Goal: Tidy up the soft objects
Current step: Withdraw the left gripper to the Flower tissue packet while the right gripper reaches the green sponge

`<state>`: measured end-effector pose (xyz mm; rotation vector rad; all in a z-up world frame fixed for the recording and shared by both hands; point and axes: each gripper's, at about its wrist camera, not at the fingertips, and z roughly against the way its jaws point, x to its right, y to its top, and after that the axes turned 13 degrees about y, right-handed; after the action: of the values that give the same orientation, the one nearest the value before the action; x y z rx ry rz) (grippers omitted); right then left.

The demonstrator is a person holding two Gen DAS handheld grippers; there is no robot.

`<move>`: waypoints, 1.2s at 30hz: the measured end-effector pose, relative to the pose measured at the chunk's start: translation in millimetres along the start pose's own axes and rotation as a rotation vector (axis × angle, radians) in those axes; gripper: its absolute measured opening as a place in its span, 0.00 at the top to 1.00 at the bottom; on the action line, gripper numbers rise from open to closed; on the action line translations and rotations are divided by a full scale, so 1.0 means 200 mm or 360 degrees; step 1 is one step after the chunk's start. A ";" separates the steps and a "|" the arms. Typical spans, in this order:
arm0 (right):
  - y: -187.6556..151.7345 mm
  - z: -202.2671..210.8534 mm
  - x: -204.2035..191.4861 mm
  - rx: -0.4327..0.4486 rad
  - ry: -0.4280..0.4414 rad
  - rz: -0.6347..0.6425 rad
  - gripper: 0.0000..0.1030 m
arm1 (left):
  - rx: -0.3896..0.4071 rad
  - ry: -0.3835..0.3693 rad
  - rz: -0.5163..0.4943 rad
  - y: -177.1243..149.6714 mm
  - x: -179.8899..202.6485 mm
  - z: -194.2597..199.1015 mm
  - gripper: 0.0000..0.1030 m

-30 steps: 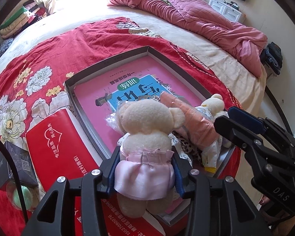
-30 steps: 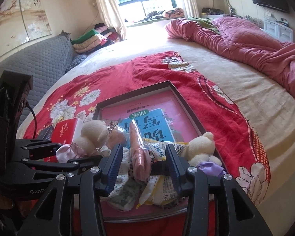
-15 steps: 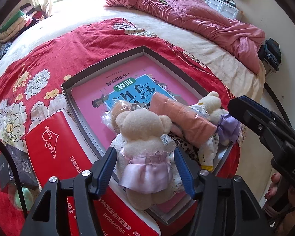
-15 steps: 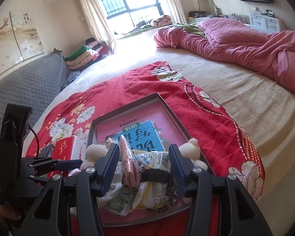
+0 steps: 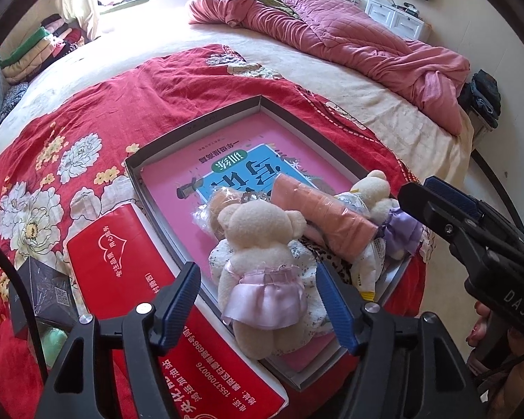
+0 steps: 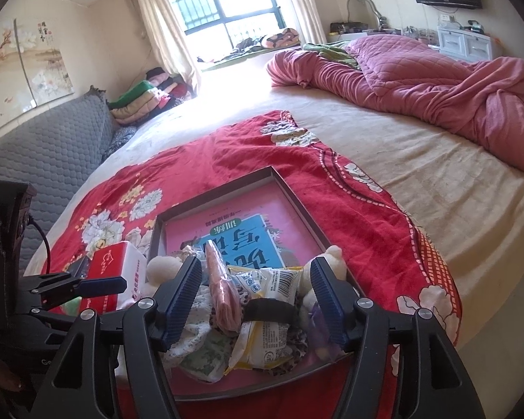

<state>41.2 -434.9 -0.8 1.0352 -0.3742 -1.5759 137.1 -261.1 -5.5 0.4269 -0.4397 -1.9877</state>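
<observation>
Bed w/ red floral blanket (image 5: 150, 104), shallow grey box (image 5: 199, 124): your left gripper (image 5: 258, 300) & right gripper (image 6: 255, 293), jaws just widened, hold nothing; cream plush bear in pink skirt (image 5: 262, 262), near the box edge, may topple out.

L gripper (image 5: 258, 303) jaws have just been opening, now off the pink-skirt bear (image 5: 262, 265), frame centre. R gripper (image 6: 255, 300) jaws likewise, clear of the snack packs (image 6: 262, 310).
</observation>
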 end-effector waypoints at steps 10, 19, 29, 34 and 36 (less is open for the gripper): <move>-0.01 0.01 -0.01 0.0009 -0.0020 -0.0003 0.33 | 0.0028 0.0032 0.0008 -0.02 -0.02 0.06 0.31; 0.01 0.04 -0.12 0.0030 -0.0034 0.0109 0.22 | 0.0088 0.0046 0.0037 -0.05 -0.07 0.18 0.26; 0.03 0.06 -0.35 0.0048 0.0079 0.0248 0.22 | 0.0109 0.0119 0.0149 -0.19 -0.30 0.32 0.25; 0.03 0.04 -0.51 0.0044 0.0201 0.0313 0.22 | 0.0078 0.0183 0.0234 -0.32 -0.48 0.34 0.25; 0.02 0.03 -0.59 0.0039 0.0244 0.0350 0.22 | 0.0054 0.0207 0.0269 -0.36 -0.56 0.33 0.25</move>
<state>34.0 -330.4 53.3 1.0877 -0.3885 -1.2903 97.7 -122.5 29.3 0.5200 -0.4141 -1.7800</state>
